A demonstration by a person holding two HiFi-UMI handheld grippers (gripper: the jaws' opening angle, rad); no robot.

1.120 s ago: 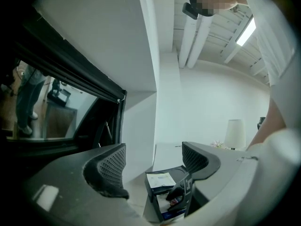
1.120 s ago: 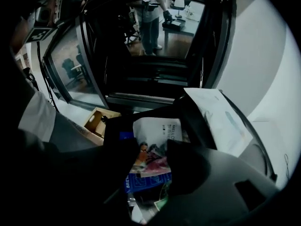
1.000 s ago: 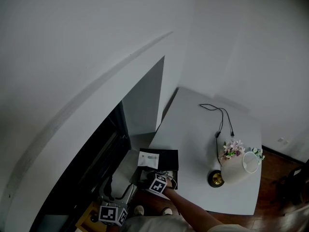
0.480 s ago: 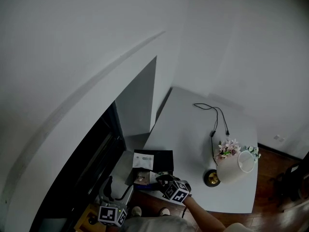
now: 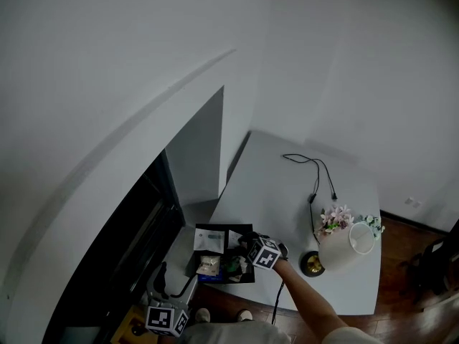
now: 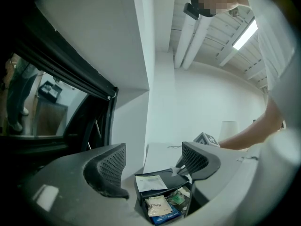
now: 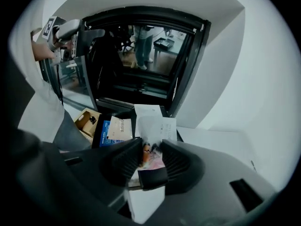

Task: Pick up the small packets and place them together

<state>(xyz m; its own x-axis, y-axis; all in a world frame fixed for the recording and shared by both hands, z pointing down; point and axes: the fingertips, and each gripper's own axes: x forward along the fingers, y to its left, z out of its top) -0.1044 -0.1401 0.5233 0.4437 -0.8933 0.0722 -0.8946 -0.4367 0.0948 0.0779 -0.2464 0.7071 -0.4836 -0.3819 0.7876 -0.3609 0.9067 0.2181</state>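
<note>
A black tray (image 5: 247, 229) sits at the near left corner of the white table (image 5: 280, 192). In it lie a white packet (image 5: 209, 240), a tan packet (image 5: 208, 265), a green packet (image 5: 233, 265) and a blue box (image 5: 215, 279). My right gripper (image 5: 246, 242) hovers over the tray's right side. Its jaws are opening, with a small translucent packet (image 7: 151, 128) with pink contents still pinched upright between them. My left gripper (image 6: 155, 166) is open and empty, held low to the left of the tray; only its marker cube (image 5: 166, 319) shows in the head view.
A white lamp (image 5: 353, 246), a bunch of flowers (image 5: 334, 219) and a black cable (image 5: 316, 174) occupy the table's right half. A dark glass door (image 7: 141, 55) stands beyond the tray. A cardboard box (image 7: 88, 121) lies on the floor beside it.
The right gripper has swung from the tray's near edge out to the right, then up over the tray's right side. The left gripper has stayed put.
</note>
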